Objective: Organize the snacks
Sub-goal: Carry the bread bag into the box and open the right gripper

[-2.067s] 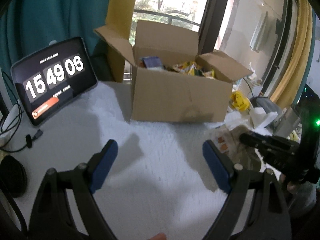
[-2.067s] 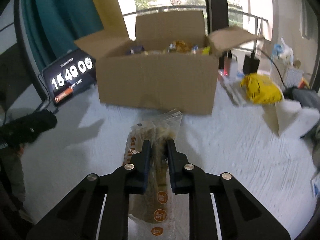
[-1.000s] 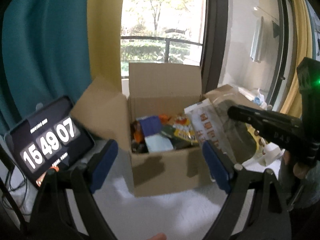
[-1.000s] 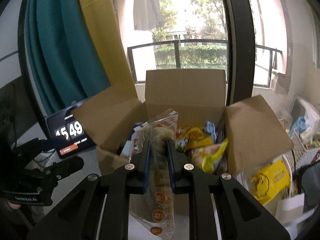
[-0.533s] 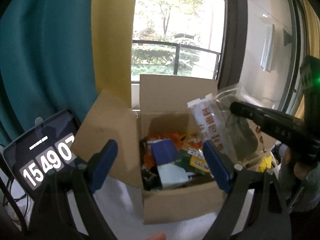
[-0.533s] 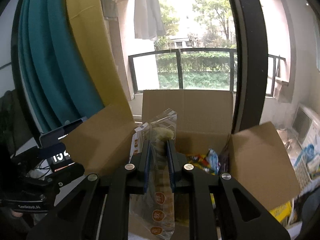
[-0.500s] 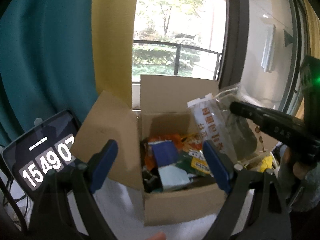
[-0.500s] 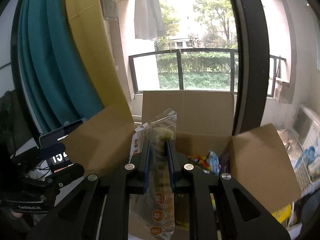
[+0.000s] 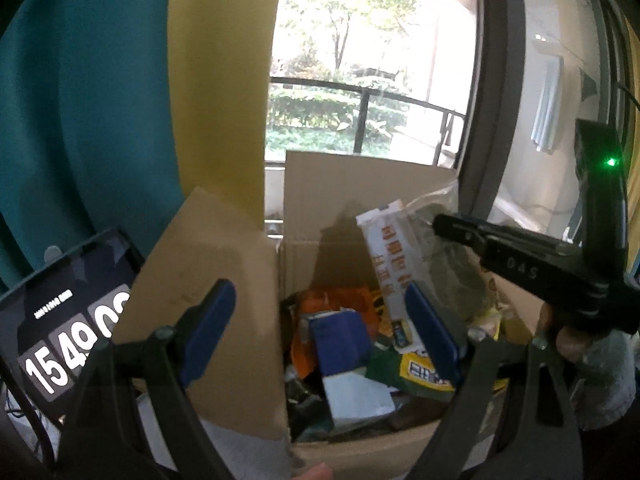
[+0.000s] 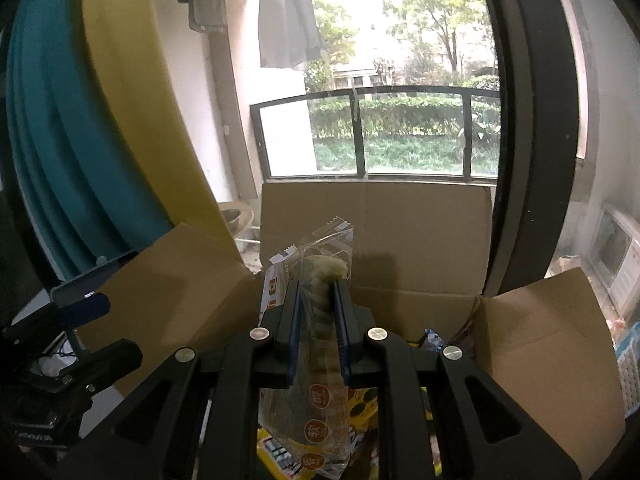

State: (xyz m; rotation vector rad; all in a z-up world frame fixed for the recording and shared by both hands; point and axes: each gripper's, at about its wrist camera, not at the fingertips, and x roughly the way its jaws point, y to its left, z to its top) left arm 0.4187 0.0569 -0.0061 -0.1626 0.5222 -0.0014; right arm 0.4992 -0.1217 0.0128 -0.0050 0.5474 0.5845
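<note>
Window backdrop; our right gripper (image 10: 316, 300) pinches a clear pouch (image 10: 310, 412) with orange round labels above the box (image 10: 540, 344); left gripper (image 9: 320, 328) spread, empty; clock (image 9: 60, 344) reads 15:49.

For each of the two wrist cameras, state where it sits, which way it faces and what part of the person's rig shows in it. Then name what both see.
Left wrist: sits behind the open left gripper, faces the cardboard box and window; the person's hand shows at right.
Right wrist: sits behind the right gripper, shut on a clear snack bag, faces the same box over its opening.
Shared: box, snack bag, balcony railing, each other's gripper.
</note>
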